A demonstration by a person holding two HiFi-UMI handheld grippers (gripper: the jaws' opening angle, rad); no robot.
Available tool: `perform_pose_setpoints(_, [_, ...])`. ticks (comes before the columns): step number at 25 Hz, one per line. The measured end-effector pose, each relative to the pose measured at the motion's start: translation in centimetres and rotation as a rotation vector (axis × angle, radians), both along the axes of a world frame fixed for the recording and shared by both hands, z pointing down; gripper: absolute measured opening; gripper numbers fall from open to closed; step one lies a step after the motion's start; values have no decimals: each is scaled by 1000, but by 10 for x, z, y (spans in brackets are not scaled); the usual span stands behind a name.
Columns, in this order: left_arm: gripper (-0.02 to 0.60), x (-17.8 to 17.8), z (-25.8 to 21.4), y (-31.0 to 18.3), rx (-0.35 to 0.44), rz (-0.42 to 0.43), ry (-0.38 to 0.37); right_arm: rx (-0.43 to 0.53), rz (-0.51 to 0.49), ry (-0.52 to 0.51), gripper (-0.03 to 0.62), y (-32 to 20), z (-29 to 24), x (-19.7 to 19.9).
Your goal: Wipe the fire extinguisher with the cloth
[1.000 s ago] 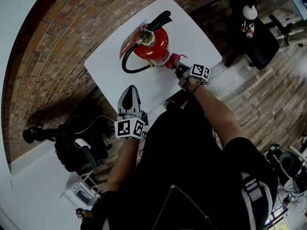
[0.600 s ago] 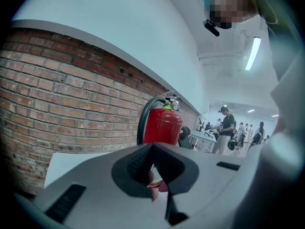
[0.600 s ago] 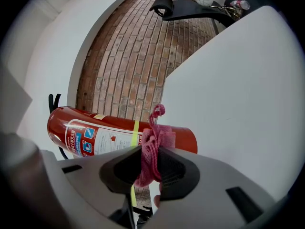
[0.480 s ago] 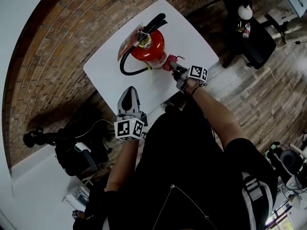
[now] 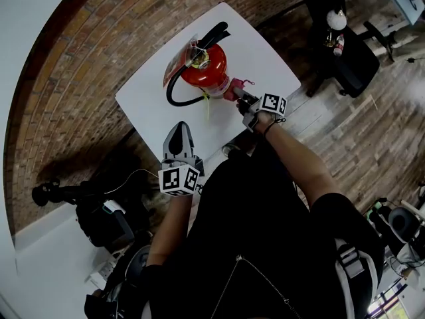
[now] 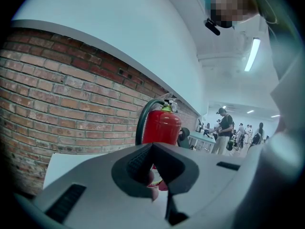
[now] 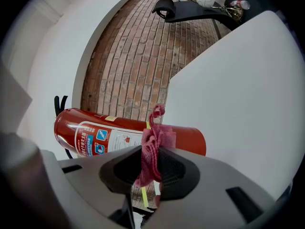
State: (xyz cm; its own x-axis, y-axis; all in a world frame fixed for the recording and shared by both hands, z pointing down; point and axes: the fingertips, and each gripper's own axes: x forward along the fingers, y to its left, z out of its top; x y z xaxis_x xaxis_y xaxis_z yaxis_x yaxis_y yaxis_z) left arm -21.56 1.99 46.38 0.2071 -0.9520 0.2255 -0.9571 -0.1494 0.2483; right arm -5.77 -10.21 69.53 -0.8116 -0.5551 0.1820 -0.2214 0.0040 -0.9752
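My right gripper (image 5: 244, 101) is clamped on the pink cloth (image 7: 153, 146), a bunched fold of it standing up out of the closed jaws. The cloth sits at the lower side of the red fire extinguisher (image 5: 204, 66); from the right gripper view it overlaps the cylinder just past the printed label, though I cannot tell how firmly it presses.

The extinguisher stands upright on the white table (image 5: 269, 50), toward the middle of the side nearest the brick wall (image 5: 99, 38). Its black hose (image 5: 174, 96) loops out on the left, close to the table's left edge, so there is little free room there. To the right of the cylinder the tabletop is bare out to the far right corner. My right gripper works near the table's near right edge.

My left gripper (image 5: 179, 127) has its jaws together with nothing held, hanging over the near edge of the table, well apart from the extinguisher and pointed toward it. A black chair (image 5: 348, 58) stands beyond the right corner, well apart from the table.
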Motion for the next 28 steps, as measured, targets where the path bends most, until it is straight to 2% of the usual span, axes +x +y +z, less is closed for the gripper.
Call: perform_pose_setpoints(28, [8, 2, -8, -1, 26, 5, 15, 37, 14, -69, 101, 2, -56, 2])
